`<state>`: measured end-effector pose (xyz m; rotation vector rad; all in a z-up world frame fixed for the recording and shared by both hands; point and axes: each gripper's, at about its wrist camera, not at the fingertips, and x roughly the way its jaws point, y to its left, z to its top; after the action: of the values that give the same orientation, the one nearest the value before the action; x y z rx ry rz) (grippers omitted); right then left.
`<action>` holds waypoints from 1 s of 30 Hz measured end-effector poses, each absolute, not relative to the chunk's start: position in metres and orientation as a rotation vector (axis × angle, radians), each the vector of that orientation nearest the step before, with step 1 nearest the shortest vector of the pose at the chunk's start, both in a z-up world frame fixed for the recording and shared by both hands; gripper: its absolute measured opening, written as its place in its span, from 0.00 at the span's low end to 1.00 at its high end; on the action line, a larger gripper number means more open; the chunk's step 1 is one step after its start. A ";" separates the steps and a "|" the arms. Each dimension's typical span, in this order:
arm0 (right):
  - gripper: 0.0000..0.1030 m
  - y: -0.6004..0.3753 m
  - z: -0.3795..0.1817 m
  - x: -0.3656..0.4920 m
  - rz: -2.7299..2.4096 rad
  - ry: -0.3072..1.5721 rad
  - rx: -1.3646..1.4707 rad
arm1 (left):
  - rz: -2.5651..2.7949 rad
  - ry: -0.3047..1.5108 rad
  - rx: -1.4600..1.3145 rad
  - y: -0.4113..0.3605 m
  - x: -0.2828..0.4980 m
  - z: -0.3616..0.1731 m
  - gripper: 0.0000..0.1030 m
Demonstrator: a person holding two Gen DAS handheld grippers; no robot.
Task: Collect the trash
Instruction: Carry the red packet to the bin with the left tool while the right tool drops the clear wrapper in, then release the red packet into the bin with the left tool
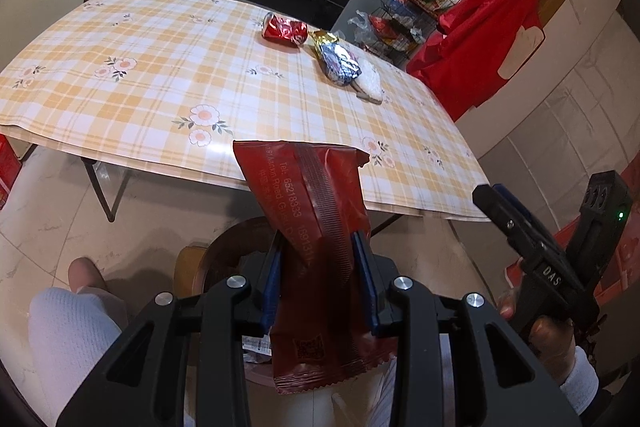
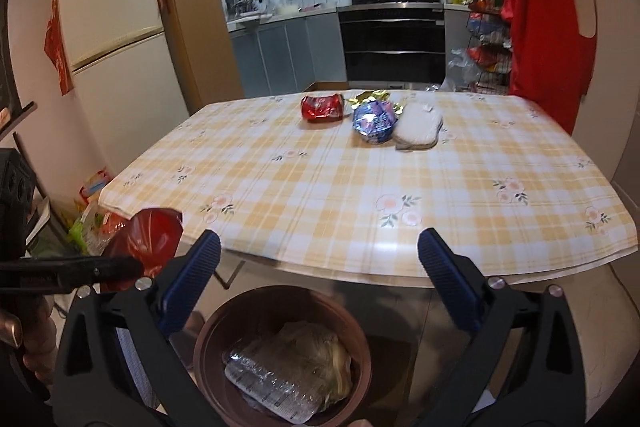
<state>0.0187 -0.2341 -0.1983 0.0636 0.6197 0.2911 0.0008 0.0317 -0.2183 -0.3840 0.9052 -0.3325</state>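
Left gripper (image 1: 320,259): I have its blue pads pressed on a dark red wrapper (image 1: 308,211), which stands up between them, off the table and just before its near edge.
Right gripper (image 2: 320,259): I see its fingers spread wide with nothing between them, hanging above the brown bin (image 2: 280,311).
Bin contents: clear crinkled plastic (image 2: 276,383) and pale scraps lie inside; the bin sits on the floor just beside the table's near edge.
Trash on the table: a crushed red can (image 2: 322,107), a gold wrapper (image 2: 370,95), a blue and silver wrapper (image 2: 375,121) and a white pad (image 2: 418,127) cluster toward the far side, touching or almost so.
Table (image 2: 320,187): a yellow plaid cloth with flowers covers it; the near half lies bare.
In the way: from the left wrist, the held wrapper hides most of the bin.
Only the right wrist shows: the bin's inside and a fridge (image 2: 116,39) at left.
Only the left wrist shows: my knee (image 1: 84,273) beside the bin.
Edges: a red cloth (image 1: 488,39) hangs close to the table's right side.
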 end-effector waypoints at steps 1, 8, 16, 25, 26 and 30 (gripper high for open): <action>0.95 -0.236 -0.200 0.020 0.263 0.623 0.062 | -0.334 0.915 -0.379 0.030 0.002 -0.221 0.32; 0.95 -0.250 -0.207 0.032 0.227 0.660 0.100 | -0.360 0.939 -0.353 0.017 0.008 -0.225 0.32; 0.95 -0.257 -0.208 0.035 0.194 0.664 0.116 | -0.422 0.925 -0.281 0.000 0.025 -0.232 0.60; 0.95 -0.253 -0.217 0.041 0.194 0.704 0.118 | -0.278 0.888 -0.362 0.037 0.028 -0.232 0.79; 0.95 -0.251 -0.219 0.042 0.193 0.714 0.106 | -0.265 0.891 -0.378 0.041 0.029 -0.233 0.83; 0.95 -0.246 -0.224 0.043 0.195 0.731 0.077 | -0.241 0.906 -0.402 0.049 0.030 -0.238 0.88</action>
<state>0.0431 -0.2460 -0.2236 0.0770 0.7314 0.1949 0.0304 0.0485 -0.2380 -0.4018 0.9058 -0.2410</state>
